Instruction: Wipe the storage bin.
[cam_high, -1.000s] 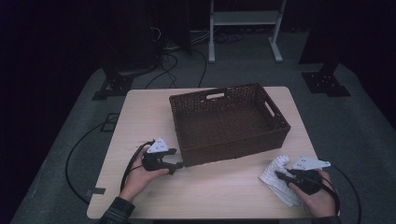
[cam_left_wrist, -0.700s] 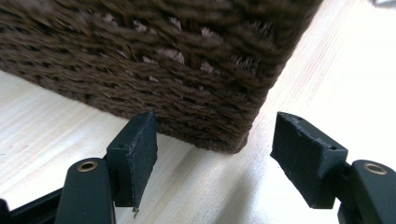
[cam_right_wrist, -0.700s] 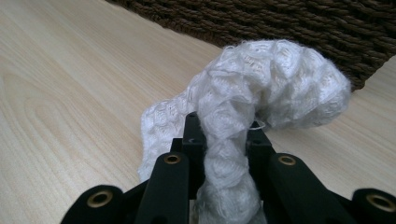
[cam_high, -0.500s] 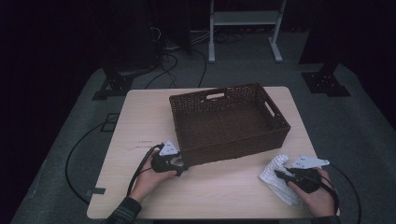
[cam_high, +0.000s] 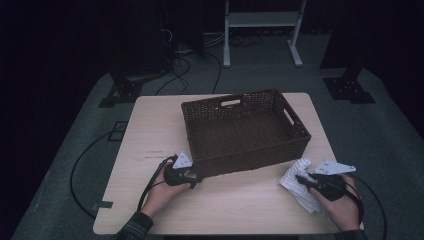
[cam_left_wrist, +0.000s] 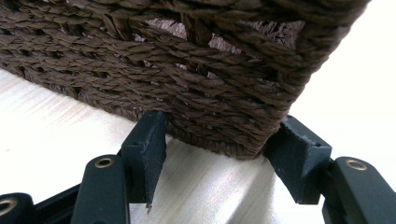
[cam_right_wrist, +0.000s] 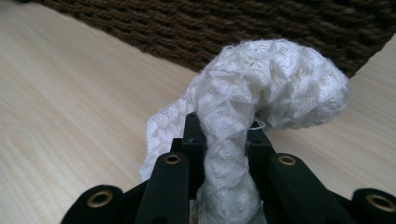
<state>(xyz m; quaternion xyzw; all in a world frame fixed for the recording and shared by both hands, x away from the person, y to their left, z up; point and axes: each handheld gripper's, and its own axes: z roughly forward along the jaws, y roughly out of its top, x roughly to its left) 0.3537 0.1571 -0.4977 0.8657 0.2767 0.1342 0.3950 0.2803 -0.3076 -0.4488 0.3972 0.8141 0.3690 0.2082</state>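
A dark brown wicker basket stands mid-table. My left gripper sits at its near left corner. In the left gripper view that gripper is open, with its fingers spread to either side of the basket's bottom corner. A white knitted cloth lies crumpled on the table by the basket's near right corner. My right gripper is shut on it. In the right gripper view the cloth bunches up out of the right gripper, and its free end curls over above the wood.
The light wooden table has bare room at its left and along the front edge. Black cables trail off the left side to the floor. A white stand and dark stand bases sit on the floor beyond the table.
My left gripper has slid right along the table until its jaws straddle the basket's near left corner. The right gripper has kept its hold on the cloth and hardly moved.
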